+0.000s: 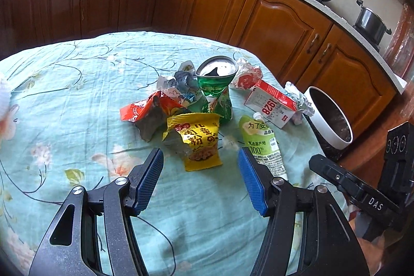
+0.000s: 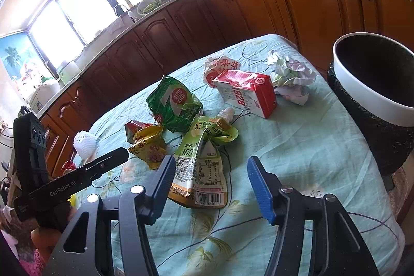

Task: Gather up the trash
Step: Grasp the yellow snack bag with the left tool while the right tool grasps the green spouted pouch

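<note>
Trash lies on a teal floral tablecloth [image 1: 64, 84]: a yellow snack bag [image 1: 196, 139], a red snack bag [image 1: 147, 111], a crushed green cup [image 1: 216, 92], a green spout pouch [image 1: 261, 141], a red-and-white milk carton [image 1: 271, 105] and crumpled paper [image 1: 297, 97]. My left gripper [image 1: 200, 162] is open, just short of the yellow bag. My right gripper [image 2: 211, 171] is open over the lower part of the spout pouch [image 2: 204, 164]. The carton [image 2: 245, 92], the green cup [image 2: 174, 105] and the yellow bag [image 2: 150, 146] also show in the right wrist view.
A white-rimmed bin [image 2: 375, 84] with a black liner stands just off the table's right edge, also in the left wrist view [image 1: 331, 118]. Wooden kitchen cabinets [image 1: 207, 4] run behind the table. A white foam net [image 2: 84, 145] lies at the table's far left.
</note>
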The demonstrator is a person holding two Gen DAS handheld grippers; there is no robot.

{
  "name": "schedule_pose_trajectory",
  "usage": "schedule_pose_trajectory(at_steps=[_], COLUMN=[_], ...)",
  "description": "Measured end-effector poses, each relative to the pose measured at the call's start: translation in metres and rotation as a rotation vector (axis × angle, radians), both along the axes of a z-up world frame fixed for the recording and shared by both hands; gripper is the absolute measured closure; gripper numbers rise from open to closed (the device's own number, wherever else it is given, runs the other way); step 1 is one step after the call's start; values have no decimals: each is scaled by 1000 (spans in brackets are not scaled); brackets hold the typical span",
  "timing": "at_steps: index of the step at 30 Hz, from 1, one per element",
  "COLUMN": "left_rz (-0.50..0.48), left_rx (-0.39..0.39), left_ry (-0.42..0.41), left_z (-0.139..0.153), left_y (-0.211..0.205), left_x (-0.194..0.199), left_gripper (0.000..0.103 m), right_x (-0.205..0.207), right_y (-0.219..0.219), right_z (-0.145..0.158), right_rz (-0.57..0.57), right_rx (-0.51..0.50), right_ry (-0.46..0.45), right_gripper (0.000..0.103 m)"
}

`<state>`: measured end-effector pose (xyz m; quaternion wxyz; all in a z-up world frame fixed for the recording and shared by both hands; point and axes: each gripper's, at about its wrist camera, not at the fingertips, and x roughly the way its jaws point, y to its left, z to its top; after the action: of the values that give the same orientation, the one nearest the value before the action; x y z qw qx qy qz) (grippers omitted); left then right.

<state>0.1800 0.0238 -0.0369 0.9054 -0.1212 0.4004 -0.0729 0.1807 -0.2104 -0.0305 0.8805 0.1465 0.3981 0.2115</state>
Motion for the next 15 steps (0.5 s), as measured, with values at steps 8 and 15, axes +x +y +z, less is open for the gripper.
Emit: schedule_pose_trajectory(at_steps=[8, 15], left_rz=[-17, -50], left_rx=[3, -34], left_ry=[19, 50], left_z=[-11, -20], left_y=[-3, -5], left_x=[21, 27], left_gripper=[58, 98], right_x=[23, 15], right_y=[29, 25], right_z=[-16, -14], right_rz=[57, 73], right_rx=[-28, -28], right_ry=[49, 37], right_gripper=[69, 100])
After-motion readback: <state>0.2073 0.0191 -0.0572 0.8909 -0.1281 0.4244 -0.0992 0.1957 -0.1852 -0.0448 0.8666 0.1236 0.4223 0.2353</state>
